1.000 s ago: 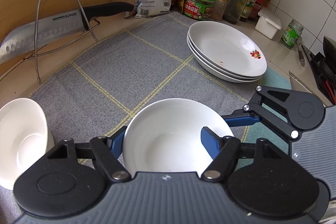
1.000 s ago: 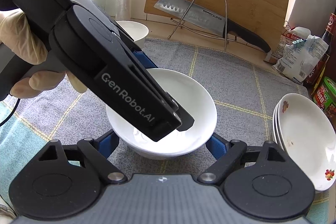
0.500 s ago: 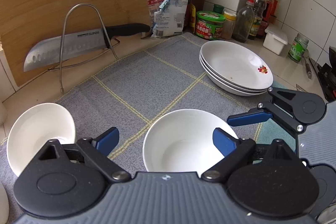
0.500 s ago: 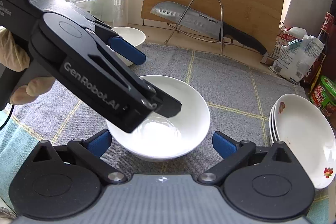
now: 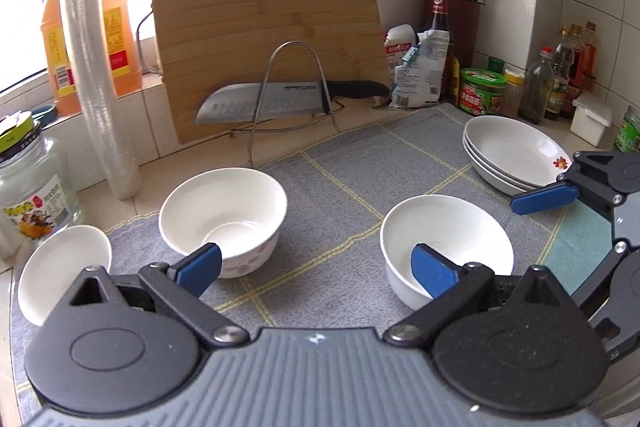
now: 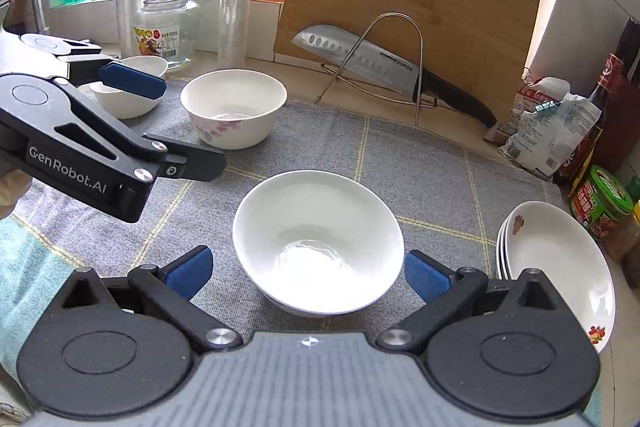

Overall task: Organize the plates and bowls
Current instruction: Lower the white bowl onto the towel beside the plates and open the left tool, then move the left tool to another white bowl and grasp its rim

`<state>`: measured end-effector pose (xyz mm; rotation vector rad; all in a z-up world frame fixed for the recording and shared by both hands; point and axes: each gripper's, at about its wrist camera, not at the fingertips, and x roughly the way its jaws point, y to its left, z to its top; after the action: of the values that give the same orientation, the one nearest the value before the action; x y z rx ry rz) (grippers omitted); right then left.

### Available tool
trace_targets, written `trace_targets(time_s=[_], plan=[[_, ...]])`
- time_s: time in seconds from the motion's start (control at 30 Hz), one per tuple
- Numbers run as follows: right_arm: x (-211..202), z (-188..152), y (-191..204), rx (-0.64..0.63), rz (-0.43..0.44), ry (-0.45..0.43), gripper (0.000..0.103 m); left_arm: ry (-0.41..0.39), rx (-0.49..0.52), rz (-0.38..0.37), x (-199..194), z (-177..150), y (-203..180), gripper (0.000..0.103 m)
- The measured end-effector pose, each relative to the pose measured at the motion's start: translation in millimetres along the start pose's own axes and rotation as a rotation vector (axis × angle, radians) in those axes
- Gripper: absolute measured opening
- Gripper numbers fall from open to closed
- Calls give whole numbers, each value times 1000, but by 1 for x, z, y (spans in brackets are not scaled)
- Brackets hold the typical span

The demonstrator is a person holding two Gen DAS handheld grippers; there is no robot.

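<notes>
A plain white bowl (image 6: 320,239) stands on the grey checked mat (image 6: 420,155), between the pads of my right gripper (image 6: 308,273), which is open wide and does not touch it. My left gripper (image 6: 168,123) hovers left of that bowl, its jaws opening with nothing in them. In the left wrist view the left gripper (image 5: 316,267) faces the mat between the plain bowl (image 5: 446,243) and a flower-patterned bowl (image 5: 224,215). A small white dish (image 5: 60,267) lies at the far left. Three stacked plates (image 5: 516,155) sit at the right.
A knife in a wire rack (image 5: 288,99) and a bamboo cutting board (image 5: 264,27) stand behind the mat. Jars, bottles and sauce tins (image 5: 480,91) line the back right wall. A glass jar (image 5: 32,187) and a film roll (image 5: 96,87) stand at the left.
My left gripper let go of the plain bowl's rim, opened and drew back to the left. My right gripper opened wider around the bowl and rose slightly.
</notes>
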<state>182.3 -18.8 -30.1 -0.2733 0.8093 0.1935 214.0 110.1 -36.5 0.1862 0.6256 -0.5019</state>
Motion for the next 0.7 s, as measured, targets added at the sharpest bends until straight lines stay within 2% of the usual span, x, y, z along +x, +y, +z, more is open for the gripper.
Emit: trace_targets(time_s=[0.23,0.43,0.57,0.7], plan=[[7,10,-13,-64,80,-27,103,49,-147,154,-13,-17,7,101],[16,16,-29,-61,139,-42,103,80,-183,230,-16,-22,9,101],[21,20,-31,-72,134,-42,103,91,-200,212,-16,-21,15,100],[26,26,-24,-86,118,-51,103,117,-172,167,-12,-11,30,100]])
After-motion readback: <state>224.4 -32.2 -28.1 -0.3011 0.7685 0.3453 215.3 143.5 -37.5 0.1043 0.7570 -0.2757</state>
